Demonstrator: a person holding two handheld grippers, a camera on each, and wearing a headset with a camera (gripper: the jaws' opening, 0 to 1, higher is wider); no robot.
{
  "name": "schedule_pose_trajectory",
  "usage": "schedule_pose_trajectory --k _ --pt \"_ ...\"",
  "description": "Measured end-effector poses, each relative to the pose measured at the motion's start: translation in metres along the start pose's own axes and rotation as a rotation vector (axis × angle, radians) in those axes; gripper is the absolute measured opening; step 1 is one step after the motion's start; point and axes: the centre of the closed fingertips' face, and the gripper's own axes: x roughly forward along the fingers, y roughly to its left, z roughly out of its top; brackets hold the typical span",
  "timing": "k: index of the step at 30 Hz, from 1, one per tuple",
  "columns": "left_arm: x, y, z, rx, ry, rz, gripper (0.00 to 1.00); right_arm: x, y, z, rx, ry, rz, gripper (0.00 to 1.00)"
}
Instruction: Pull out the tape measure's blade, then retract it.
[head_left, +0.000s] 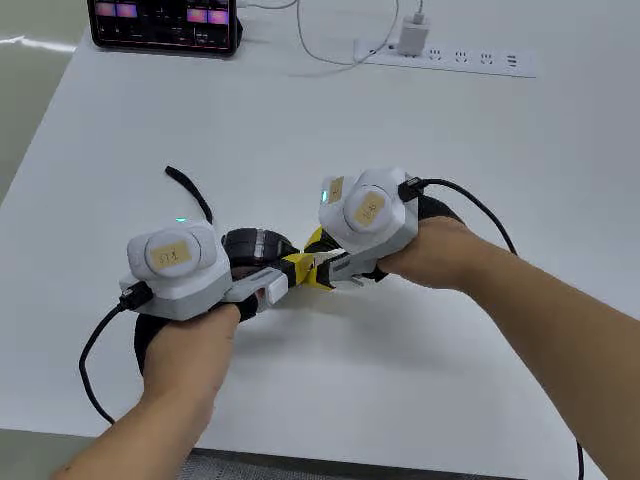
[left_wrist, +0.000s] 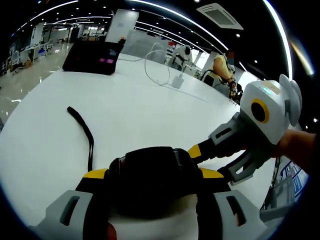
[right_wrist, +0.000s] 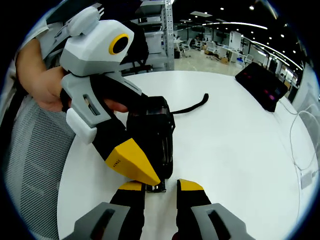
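Your left gripper has its yellow-tipped fingers pressed onto both sides of the black, rounded tape measure, which sits low over the white desk, near its front edge and between your two hands. In the left gripper view its case is a dark, glossy lump with a raised middle band, and yellow shows at either side where the fingertips meet it. A thin black wrist strap trails from it and lies curved on the desk. Your right gripper faces the case from the other side, with its fingers a little apart. The small metal end tab of the blade lies in that gap, close against one finger and with bare desk showing between it and the other. No length of blade shows outside the case. Your left gripper's yellow fingertip sits just above that tab in the right gripper view.
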Motion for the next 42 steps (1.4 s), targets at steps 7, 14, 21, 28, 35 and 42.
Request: schedule_pose_trajectory --k 7,14,21,28,35,42 --pt "-0.001 0.0 0.001 -0.003 -0.004 -0.011 0.66 0.0 0.001 0.001 0.003 -0.005 -0.001 0.21" --pt "-0.002 -0.002 0.002 0.01 -0.004 -0.026 0.67 -0.006 0.001 0.001 0.024 -0.027 -0.016 0.27" --pt "-0.006 -0.005 0.004 0.039 -0.006 -0.038 0.68 -0.014 0.0 -0.001 0.049 -0.033 -0.036 0.31" --pt "-0.014 0.0 0.003 0.09 -0.004 -0.047 0.7 -0.023 0.001 0.0 0.07 -0.05 -0.059 0.34" --pt "-0.025 0.009 0.002 0.145 0.005 -0.049 0.73 -0.035 0.0 0.0 0.082 -0.079 -0.112 0.4" --pt "-0.032 0.012 0.001 0.182 0.016 -0.057 0.74 -0.041 0.001 -0.006 0.104 -0.097 -0.142 0.44"
